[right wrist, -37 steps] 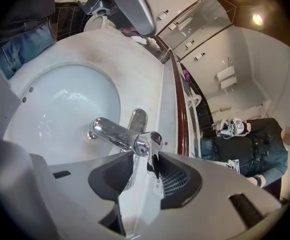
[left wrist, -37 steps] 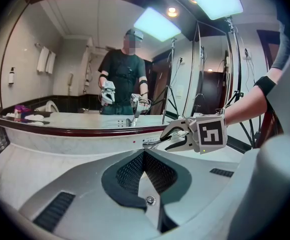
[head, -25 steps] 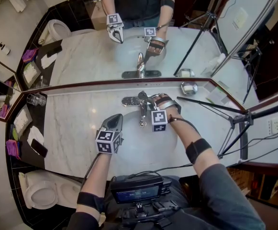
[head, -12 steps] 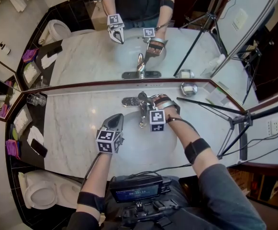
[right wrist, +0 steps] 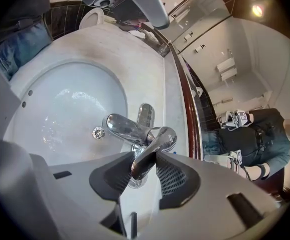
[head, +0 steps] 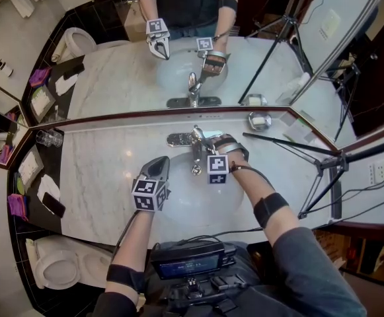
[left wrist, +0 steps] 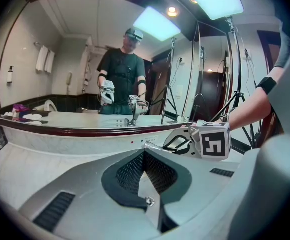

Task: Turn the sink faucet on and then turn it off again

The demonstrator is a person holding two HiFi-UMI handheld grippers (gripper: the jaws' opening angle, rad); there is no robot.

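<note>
The chrome faucet [head: 195,156] stands at the back of the white sink basin [head: 178,200]. My right gripper [head: 207,142] reaches down onto it from the right. In the right gripper view the lever handle [right wrist: 153,149] lies between the two pads, with my right gripper [right wrist: 145,166] shut on it. The spout [right wrist: 122,127] points over the drain [right wrist: 99,132]. Drops wet the basin [right wrist: 55,109], and I see no stream. My left gripper [head: 160,165] hovers left of the faucet, and its jaws [left wrist: 144,156] are shut on nothing.
A mirror [head: 178,65] rises behind the marble counter [head: 106,170]. A glass [head: 49,137] stands at the counter's left end and a small dish [head: 260,120] at the right. Black tripod legs [head: 291,147] cross the right side. A toilet [head: 56,266] sits lower left.
The right gripper has shifted only slightly at the faucet handle. The left gripper has not moved.
</note>
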